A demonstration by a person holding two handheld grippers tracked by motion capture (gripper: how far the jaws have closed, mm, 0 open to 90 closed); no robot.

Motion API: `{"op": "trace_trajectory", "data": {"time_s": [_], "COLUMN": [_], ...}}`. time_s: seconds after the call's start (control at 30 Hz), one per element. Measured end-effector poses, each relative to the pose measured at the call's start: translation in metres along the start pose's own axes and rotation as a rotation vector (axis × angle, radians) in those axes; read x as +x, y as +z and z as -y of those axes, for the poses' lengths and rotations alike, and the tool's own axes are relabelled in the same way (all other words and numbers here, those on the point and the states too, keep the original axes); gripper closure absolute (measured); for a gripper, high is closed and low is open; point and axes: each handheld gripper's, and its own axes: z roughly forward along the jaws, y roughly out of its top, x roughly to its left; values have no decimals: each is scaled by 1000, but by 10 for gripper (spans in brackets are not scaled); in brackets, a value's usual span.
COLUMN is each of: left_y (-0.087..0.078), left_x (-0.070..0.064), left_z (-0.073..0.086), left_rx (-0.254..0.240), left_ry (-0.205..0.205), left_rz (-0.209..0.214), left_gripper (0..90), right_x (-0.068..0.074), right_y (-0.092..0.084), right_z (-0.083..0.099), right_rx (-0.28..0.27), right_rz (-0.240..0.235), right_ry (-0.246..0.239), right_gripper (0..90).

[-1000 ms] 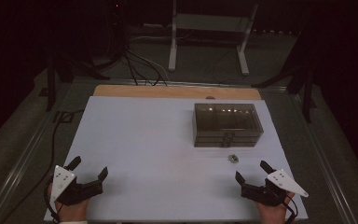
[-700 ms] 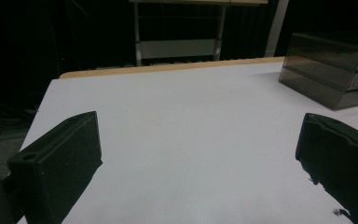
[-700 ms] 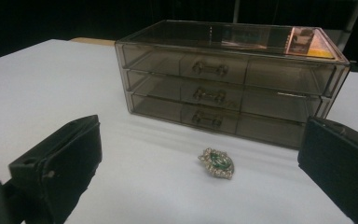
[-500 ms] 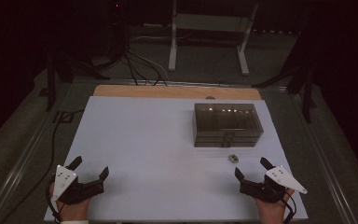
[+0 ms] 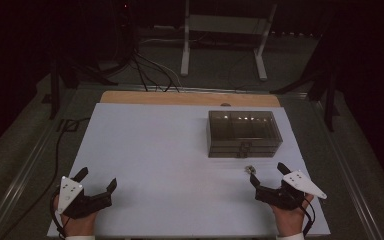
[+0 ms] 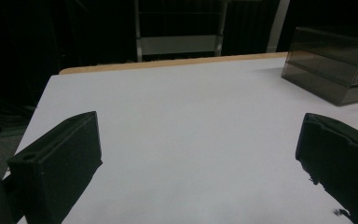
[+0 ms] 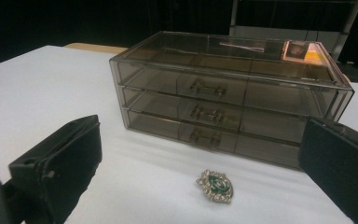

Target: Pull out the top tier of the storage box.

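Nothing begun: brooch loose, drawers shut.
The brooch (image 7: 216, 185) lies just before the smoky drawer box (image 7: 233, 93); right gripper (image 5: 269, 180) nearby and left gripper (image 5: 96, 181) well apart both gape empty, apparently resting.

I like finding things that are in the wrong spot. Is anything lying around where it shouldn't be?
Perhaps one thing: a small green jewelled brooch lies loose on the white table, just in front of the smoky drawer box. All three drawers look shut, so it seems left out. Nothing looks spilled or broken.
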Motion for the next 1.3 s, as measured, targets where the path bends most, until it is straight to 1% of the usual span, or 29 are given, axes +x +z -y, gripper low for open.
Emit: {"op": "trace_trajectory", "data": {"time_s": [0.27, 0.5, 0.7, 0.97, 1.17, 1.23, 1.3], "left_y": [1, 2, 2, 2, 2, 2, 2], "left_x": [1, 1, 1, 0, 0, 0, 0], "left_z": [1, 1, 1, 1, 1, 1, 1], "left_rx": [4, 6, 7, 8, 7, 8, 8], "left_ry": [-2, -5, -5, 0, 0, 1, 0], "left_rz": [-2, -2, -3, 1, 1, 1, 2], "left_gripper": [11, 11, 11, 11, 11, 11, 11], "right_x": [-2, 0, 2, 6, 7, 8, 10], "right_y": [8, 15, 22, 31, 37, 39, 42], "right_z": [-6, -9, -10, -14, -15, -15, -15], "right_rx": [0, -1, 6, 0, -2, 3, 12], "right_rz": [19, 36, 40, 41, 43, 48, 53], "right_ry": [3, -1, 0, -1, 18, 29, 28], "right_gripper": [0, 0, 0, 0, 0, 0, 0]}}
